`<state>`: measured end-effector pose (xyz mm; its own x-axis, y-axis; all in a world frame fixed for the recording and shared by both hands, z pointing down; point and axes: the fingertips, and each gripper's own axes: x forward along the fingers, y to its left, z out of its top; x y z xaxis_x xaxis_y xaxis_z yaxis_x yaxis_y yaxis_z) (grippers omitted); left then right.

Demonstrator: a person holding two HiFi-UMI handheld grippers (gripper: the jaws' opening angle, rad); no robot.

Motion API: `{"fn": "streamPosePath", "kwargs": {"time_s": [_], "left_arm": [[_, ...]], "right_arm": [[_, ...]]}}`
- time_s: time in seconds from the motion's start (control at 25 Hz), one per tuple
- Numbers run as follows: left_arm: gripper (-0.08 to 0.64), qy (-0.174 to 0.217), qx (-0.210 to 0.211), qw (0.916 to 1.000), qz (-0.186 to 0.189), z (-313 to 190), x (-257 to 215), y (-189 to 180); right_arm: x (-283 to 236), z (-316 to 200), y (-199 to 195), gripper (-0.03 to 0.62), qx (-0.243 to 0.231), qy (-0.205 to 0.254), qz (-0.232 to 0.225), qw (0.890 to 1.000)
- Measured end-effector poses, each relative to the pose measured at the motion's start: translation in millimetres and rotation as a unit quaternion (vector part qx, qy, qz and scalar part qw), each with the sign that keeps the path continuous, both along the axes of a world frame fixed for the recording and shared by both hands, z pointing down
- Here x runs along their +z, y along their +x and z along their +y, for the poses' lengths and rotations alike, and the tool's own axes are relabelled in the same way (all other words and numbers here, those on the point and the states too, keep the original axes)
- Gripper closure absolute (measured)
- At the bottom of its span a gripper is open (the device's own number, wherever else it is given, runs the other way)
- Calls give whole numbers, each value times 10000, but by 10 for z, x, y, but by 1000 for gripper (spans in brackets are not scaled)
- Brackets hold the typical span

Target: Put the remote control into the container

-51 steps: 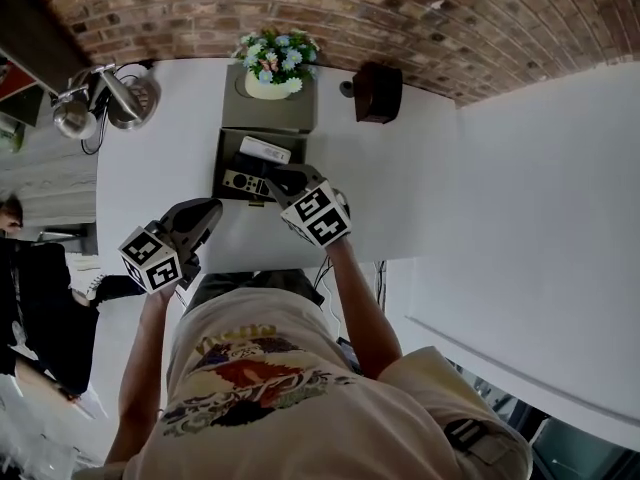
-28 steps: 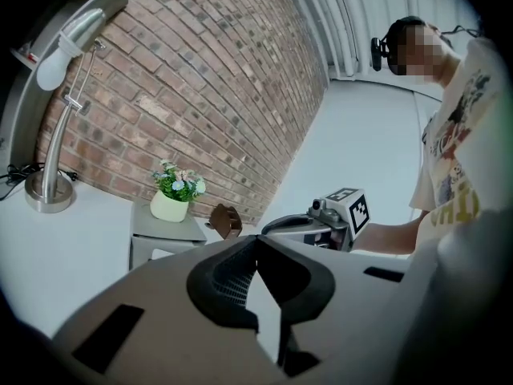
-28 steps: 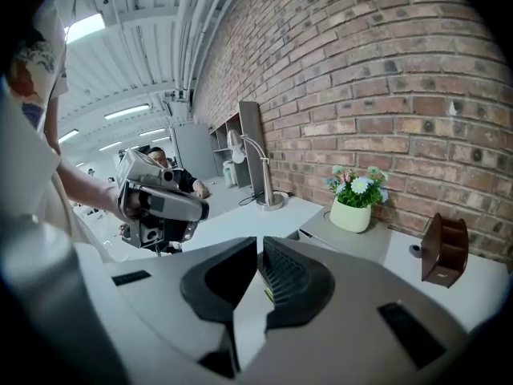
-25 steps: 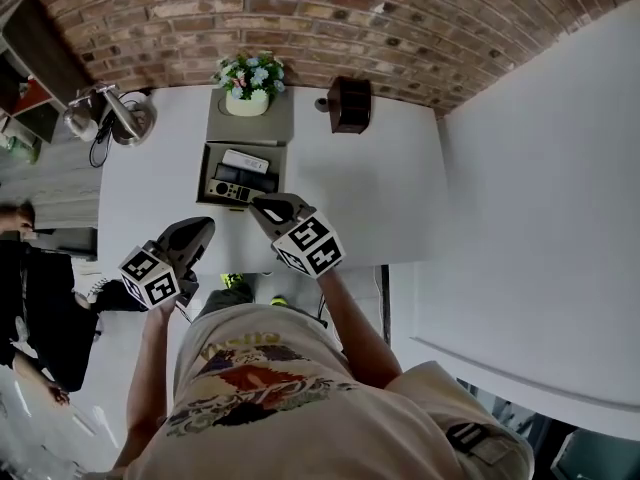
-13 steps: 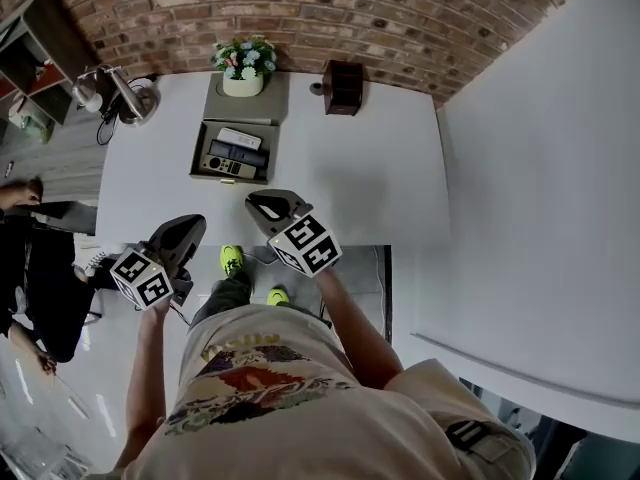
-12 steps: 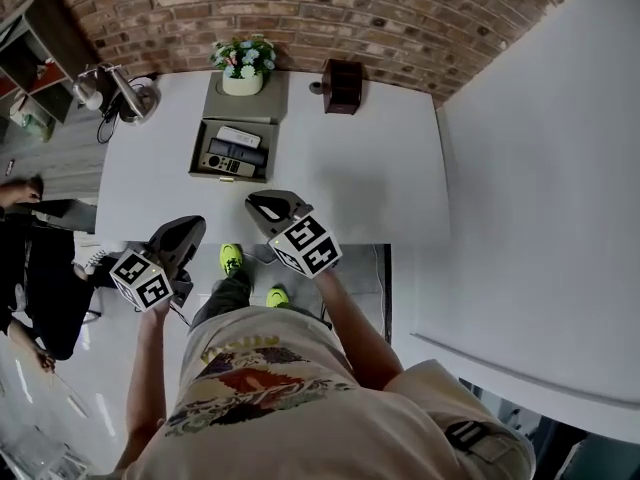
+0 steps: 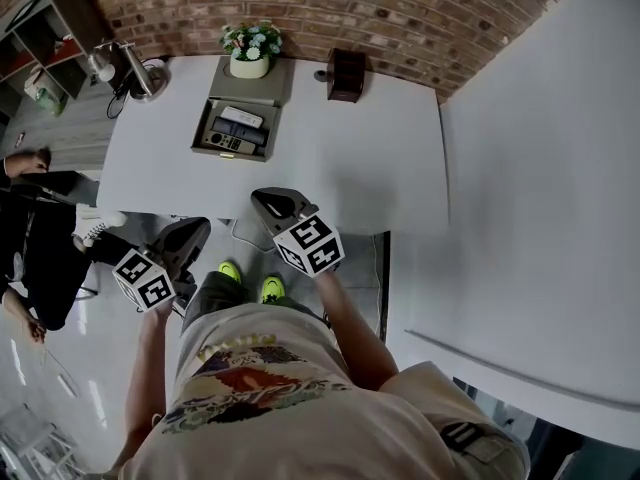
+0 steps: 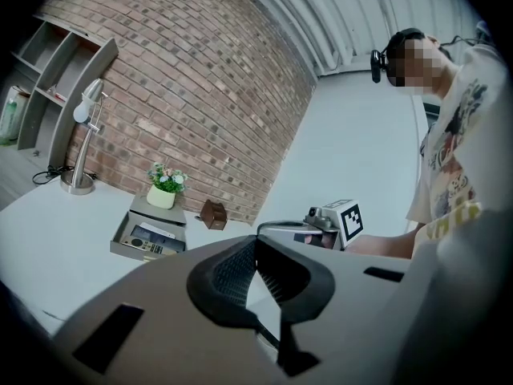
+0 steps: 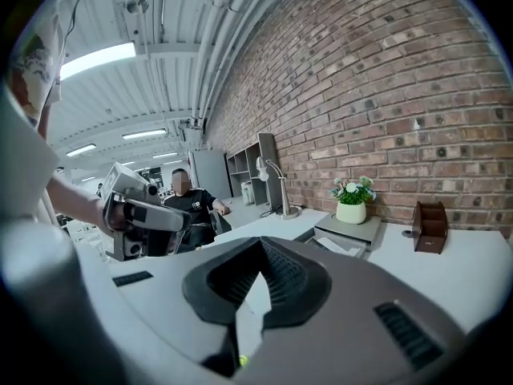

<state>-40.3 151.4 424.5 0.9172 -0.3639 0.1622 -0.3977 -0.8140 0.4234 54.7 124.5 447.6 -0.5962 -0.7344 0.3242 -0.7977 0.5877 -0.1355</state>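
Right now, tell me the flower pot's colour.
The flower pot is cream-white, clearest in the right gripper view.

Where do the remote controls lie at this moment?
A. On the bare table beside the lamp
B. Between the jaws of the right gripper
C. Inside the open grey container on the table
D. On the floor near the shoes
C: the head view shows the remote controls lying inside the container on the table.

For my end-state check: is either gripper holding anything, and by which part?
Nothing. Left gripper and right gripper are shut, empty; remotes lie in the container.
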Motion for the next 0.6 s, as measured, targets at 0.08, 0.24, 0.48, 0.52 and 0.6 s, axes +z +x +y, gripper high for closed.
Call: {"fn": "streamPosePath", "kwargs": {"time_s": [0.08,0.24,0.48,0.52,0.6], "left_arm": [[555,11,29,10000,56,31,-3,1],[555,80,132,9998,128,37,-72,37],[555,192,212,9992,275,18,-186,-9],[555,181,209,9992,291,18,-184,-23],[555,161,196,9992,308,21,-165,-46]], "right_arm": [[-43,15,2,581,54,66,4,10000],[-117,14,2,581,117,96,64,9999],[-199,39,-136,581,83,131,145,9998],[-200,46,-156,581,80,124,159,9998],[-183,66,-183,581,70,104,194,9997]]}}
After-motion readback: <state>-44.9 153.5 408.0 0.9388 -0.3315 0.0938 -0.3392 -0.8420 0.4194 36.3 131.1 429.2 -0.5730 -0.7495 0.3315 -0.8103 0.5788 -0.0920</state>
